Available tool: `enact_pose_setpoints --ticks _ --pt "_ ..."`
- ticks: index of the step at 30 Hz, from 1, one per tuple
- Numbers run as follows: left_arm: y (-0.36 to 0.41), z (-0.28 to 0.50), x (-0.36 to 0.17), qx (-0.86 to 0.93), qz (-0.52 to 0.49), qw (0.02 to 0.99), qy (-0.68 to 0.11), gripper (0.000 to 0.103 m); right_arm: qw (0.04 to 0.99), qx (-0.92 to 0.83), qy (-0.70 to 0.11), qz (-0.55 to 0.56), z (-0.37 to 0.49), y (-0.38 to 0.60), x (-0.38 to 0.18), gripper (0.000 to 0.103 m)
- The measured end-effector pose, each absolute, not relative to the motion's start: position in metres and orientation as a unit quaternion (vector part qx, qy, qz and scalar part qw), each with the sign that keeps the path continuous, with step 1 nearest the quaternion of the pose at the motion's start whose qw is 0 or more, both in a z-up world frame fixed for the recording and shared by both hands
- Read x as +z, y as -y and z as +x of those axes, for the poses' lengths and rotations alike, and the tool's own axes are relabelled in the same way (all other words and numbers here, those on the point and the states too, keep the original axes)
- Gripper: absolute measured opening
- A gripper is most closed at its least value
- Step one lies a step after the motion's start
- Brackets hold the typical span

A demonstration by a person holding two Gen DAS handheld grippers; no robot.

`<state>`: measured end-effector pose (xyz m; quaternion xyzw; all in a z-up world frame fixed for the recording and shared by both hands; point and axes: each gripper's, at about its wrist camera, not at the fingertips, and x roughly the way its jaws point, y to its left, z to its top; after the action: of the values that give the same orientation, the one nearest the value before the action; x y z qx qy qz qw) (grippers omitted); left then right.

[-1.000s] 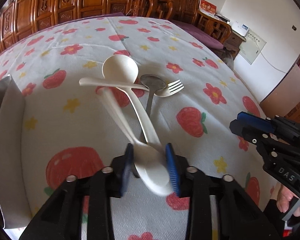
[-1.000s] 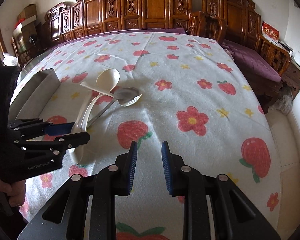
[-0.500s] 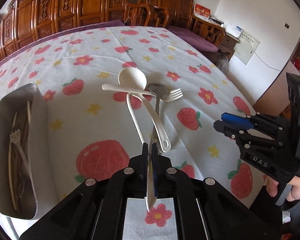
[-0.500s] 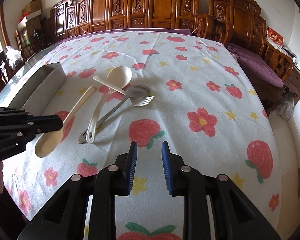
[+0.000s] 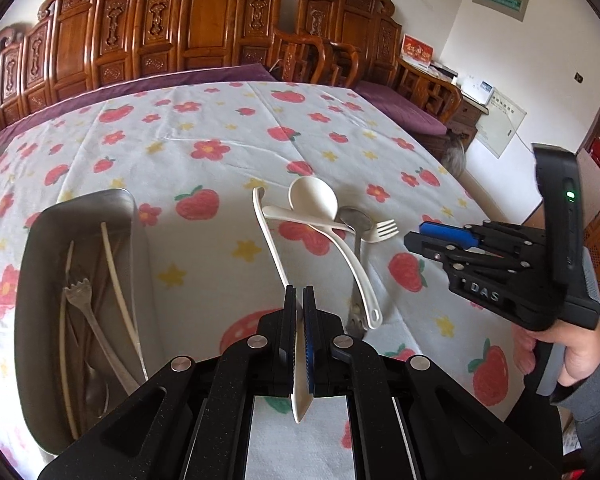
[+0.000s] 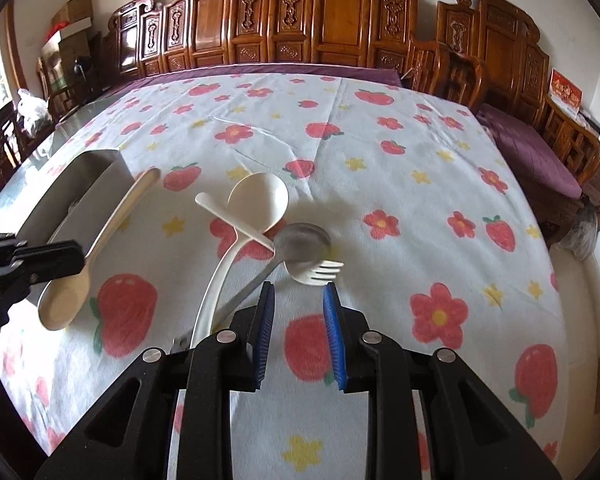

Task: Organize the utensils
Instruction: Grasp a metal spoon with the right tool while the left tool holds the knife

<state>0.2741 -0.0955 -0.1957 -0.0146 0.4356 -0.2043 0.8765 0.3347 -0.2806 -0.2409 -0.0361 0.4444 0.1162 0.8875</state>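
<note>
cream spoon (image 5: pixel 300 396) inside left gripper (image 5: pixel 299 304)

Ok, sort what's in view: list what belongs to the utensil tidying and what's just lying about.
Part of the job:
- cream spoon gripped in the left tool
- metal tray with cutlery inside
- white ladle
- white plastic fork
- steel spoon
- right tool, open, empty

Just lying about:
- strawberry tablecloth
- carved wooden chairs
</note>
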Motion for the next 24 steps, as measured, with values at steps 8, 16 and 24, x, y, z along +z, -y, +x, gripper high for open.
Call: enact_pose_setpoints --ticks 8,16,24 --pt "0.080 0.273 -0.188 -0.201 -0.024 0.881 -0.428 0.003 0.876 0.113 -0.468 0.028 0.351 0.265 -0.266 0.027" --pt "0.070 0.271 -0.180 -0.203 -0.031 0.884 -0.419 0.003 0.873 0.073 -0.481 0.043 0.367 0.256 -0.280 0.027" --pt "0.062 0.270 -0.173 -0.199 -0.039 0.889 -0.411 0.003 0.875 0.044 -0.482 -0.005 0.372 0.243 -0.284 0.021"
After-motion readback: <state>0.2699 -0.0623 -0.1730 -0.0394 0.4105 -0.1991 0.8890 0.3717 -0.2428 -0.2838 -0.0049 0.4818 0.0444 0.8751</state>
